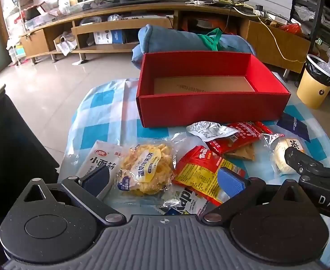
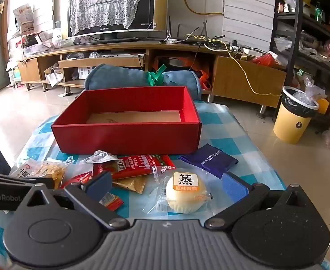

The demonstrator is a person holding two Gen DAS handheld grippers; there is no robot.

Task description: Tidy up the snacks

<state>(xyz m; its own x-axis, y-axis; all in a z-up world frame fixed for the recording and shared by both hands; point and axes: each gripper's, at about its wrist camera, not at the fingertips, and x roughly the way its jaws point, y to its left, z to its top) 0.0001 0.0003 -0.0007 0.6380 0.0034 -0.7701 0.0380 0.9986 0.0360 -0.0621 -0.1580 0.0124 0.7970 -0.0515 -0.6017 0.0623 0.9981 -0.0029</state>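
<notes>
A: Where are the snacks lying now?

B: They are lying in a loose pile on the checked cloth (image 2: 228, 121), in front of the red box (image 1: 210, 106). The box is standing open, and only its cardboard floor is showing inside.

A: And the left tongs (image 1: 163, 177)?

B: They are hanging over the near left part of the pile, tilted down, with the jaws spread wide and gripping nothing. The yellow crisp pack (image 1: 145, 168) is lying between the two fingers. The white pack (image 1: 103, 157) is lying partly under the left finger, and the red-yellow pack (image 1: 201, 171) partly under the right one. I cannot tell if the pads are touching the wrappers.

A: What about the right tongs (image 2: 166, 184)?

B: Also spread wide and empty. The steamed cake (image 2: 185, 193) in its clear wrapper is lying between the fingers, closer to the right one, and it is looking apart from both pads. The purple pack (image 2: 210, 158) is lying just beyond the right finger, near the box corner. The red pack (image 2: 138, 164) is lying beyond the left finger, close to the box wall.

A: Are the two tongs near each other?

B: Yes, side by side; each one is showing at the edge of the other camera's view.
</notes>
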